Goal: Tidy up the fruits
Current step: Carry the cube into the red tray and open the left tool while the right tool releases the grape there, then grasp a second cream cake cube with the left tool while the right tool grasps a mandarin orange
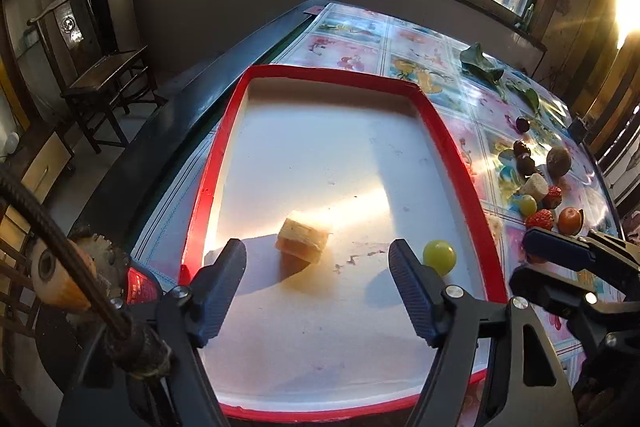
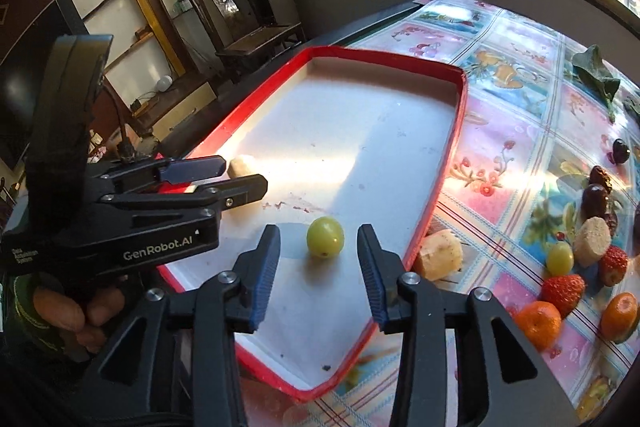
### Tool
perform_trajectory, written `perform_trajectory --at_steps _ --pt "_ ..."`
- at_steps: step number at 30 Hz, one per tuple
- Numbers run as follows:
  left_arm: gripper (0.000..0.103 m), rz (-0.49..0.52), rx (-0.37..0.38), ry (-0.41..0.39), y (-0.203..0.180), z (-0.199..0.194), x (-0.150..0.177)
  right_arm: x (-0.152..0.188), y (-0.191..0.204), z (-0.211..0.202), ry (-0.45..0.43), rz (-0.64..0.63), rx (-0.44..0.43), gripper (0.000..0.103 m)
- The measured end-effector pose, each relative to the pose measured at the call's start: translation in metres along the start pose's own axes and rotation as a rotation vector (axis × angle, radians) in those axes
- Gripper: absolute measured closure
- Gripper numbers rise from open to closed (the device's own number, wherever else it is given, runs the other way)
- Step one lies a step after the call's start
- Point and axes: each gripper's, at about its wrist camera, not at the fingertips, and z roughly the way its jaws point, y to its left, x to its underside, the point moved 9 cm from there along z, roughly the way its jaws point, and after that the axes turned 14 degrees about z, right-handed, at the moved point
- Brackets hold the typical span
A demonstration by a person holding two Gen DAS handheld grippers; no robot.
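A red-rimmed tray with a white floor lies on the table. On its floor rests a cut banana piece, just ahead of my left gripper, whose jaws stand wide apart and touch nothing. A green grape sits on the tray floor between the fingers of my right gripper; gaps show on both sides, so it is open. In the right wrist view the left gripper stands open over the banana piece. The grape lies right of the left gripper's right finger.
On the flowered tablecloth right of the tray lie a banana chunk, a second grape, strawberries, two oranges, dark dates and green leaves. A wooden chair stands beyond the table's left edge.
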Motion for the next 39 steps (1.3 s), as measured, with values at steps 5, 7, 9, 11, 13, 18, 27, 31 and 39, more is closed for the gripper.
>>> perform_trajectory --at_steps 5,7,9,11,13,18,27,31,39 --pt "0.029 0.023 0.034 -0.022 -0.029 -0.012 -0.002 0.006 -0.026 -0.048 -0.07 0.058 0.007 0.057" --pt "0.029 0.038 0.052 -0.029 -0.042 -0.016 -0.002 0.012 -0.043 -0.066 -0.092 0.093 0.02 0.055" --pt "0.029 0.051 0.07 -0.034 -0.056 -0.019 -0.003 0.017 -0.061 -0.078 -0.106 0.128 0.042 0.055" --pt "0.029 0.064 0.091 -0.04 -0.069 -0.023 -0.005 0.022 -0.075 -0.087 -0.116 0.161 0.062 0.054" --pt "0.029 0.084 0.107 -0.048 -0.082 -0.027 -0.007 0.023 -0.085 -0.092 -0.122 0.182 0.08 0.054" --pt "0.029 0.135 0.208 -0.069 -0.127 -0.039 -0.009 0.03 -0.108 -0.111 -0.153 0.227 0.112 0.054" --pt "0.029 0.248 0.393 -0.016 -0.216 -0.018 0.006 0.043 -0.139 -0.14 -0.203 0.292 0.146 0.051" --pt "0.029 0.216 0.352 0.036 -0.2 0.006 0.011 0.043 -0.145 -0.15 -0.223 0.3 0.157 0.05" --pt "0.037 0.124 0.3 0.049 -0.151 0.015 0.004 0.04 -0.151 -0.159 -0.251 0.313 0.157 0.045"
